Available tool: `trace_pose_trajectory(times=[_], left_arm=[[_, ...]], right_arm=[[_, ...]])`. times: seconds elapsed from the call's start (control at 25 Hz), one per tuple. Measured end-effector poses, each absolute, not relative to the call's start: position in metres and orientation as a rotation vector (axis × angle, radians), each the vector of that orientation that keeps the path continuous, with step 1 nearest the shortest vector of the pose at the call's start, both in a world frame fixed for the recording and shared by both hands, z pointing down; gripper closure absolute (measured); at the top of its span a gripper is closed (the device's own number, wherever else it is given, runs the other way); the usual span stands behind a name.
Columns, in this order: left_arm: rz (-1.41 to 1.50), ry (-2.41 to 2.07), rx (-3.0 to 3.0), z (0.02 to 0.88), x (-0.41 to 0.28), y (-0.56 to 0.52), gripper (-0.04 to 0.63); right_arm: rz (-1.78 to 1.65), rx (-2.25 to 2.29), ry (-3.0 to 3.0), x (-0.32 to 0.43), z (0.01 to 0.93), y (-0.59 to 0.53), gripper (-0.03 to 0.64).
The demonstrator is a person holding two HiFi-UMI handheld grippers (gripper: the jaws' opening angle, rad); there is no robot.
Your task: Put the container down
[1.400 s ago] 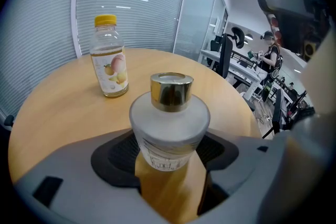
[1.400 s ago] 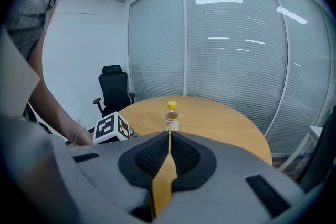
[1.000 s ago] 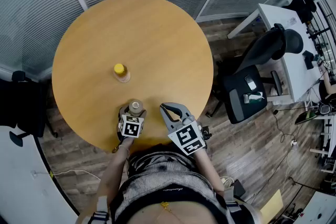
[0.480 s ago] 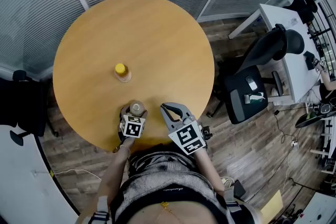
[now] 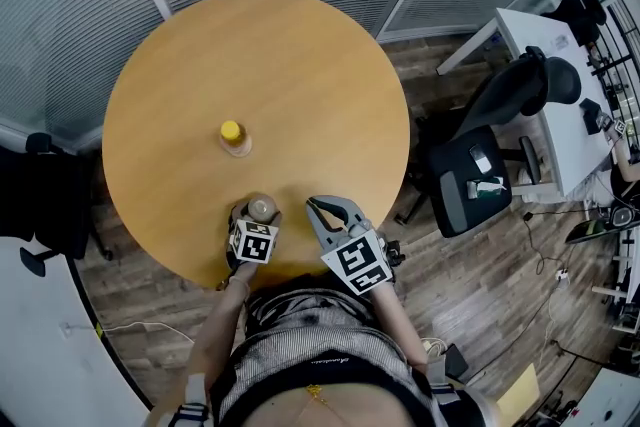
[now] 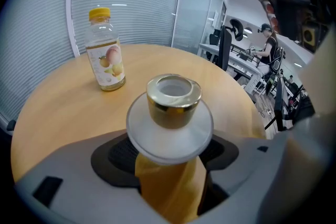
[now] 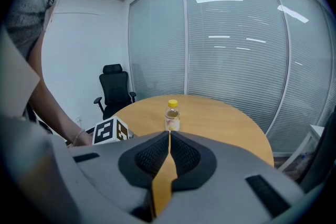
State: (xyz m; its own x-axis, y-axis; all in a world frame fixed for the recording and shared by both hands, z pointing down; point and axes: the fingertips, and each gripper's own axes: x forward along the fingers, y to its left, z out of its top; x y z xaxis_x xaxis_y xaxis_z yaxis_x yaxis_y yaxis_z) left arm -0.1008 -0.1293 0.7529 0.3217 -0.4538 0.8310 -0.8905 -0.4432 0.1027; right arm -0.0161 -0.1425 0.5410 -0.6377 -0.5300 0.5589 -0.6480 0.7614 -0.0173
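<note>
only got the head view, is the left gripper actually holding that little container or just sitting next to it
Observer: Holding it. The left gripper has its jaws closed on the container, just under its white shoulder.
Operator: and the right one, anything in it
Observer: No. The right gripper has its jaws together with nothing between them.
Operator: what's the yellow-capped thing further out
Observer: A clear bottle, standing upright, with fruit pictured on its label.
</note>
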Motion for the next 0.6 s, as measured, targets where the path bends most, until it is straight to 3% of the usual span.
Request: trace_pose_trajectory(times=[0.6], left_arm=[[1.000,-1.190,2.110,0.7531,-0.1001,-0.1278,0.256]], right_arm=[[0.290,0.880,-2.423,-0.0156,0.5405,-0.1413,0.595]])
